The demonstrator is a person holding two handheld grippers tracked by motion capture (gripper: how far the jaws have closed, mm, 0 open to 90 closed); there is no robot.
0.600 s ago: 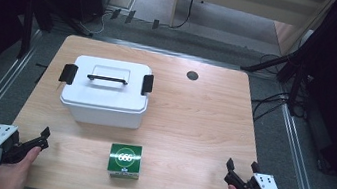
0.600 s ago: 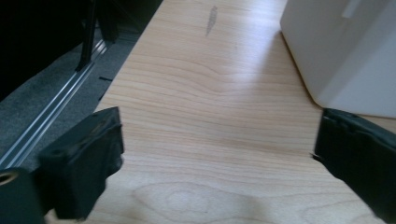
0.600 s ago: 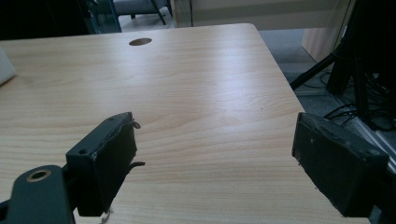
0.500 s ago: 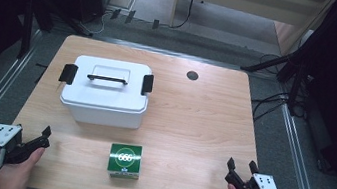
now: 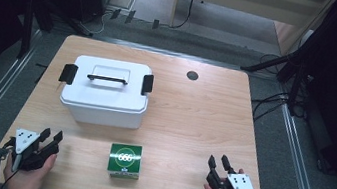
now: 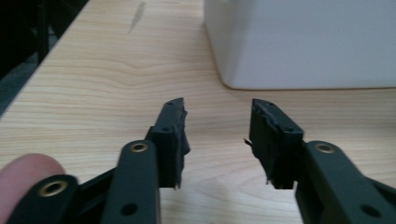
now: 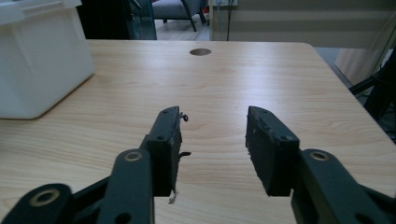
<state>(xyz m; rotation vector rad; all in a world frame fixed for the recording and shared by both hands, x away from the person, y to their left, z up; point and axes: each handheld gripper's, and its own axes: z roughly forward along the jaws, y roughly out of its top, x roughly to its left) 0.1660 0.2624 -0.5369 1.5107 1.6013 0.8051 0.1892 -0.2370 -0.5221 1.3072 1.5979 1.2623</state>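
Looks like a ready stance: the white lidded box [image 5: 105, 92] sits left of centre on the wooden counter [image 5: 193, 118], lid on and side latches shut, and the small green carton [image 5: 125, 160] is parked just in front of it at the near edge, probably so either hand can reach. Left tongs [image 5: 51, 136] and right tongs [image 5: 219, 162] rest at the near corners, well clear of both, jaws apart and empty, pointing forward.

Wood table [image 5: 192, 123] w/ white lidded bin [image 5: 105, 92] upper left of centre, green box [image 5: 125, 160] bottom centre.
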